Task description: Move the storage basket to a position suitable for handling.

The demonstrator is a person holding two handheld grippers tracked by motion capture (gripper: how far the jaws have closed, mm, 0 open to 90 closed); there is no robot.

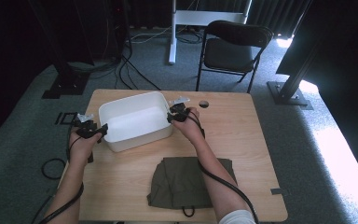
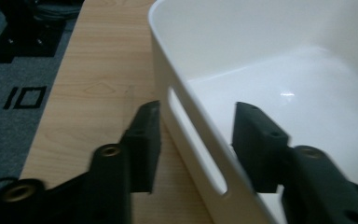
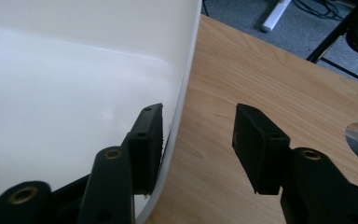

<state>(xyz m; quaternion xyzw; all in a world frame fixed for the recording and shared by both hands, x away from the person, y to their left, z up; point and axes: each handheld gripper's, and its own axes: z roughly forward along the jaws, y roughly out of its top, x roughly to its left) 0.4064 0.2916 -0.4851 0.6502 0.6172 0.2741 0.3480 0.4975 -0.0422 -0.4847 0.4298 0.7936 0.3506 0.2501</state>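
White tub on table, gripper at each end

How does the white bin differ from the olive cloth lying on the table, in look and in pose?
The white bin is rigid, glossy and stands upright with raised walls; the olive cloth is soft, dull and lies folded flat. The white bin sits toward the far left, with the left gripper and right gripper astride its opposite rims; the olive cloth lies untouched at the near edge. Both rest on the wooden table.
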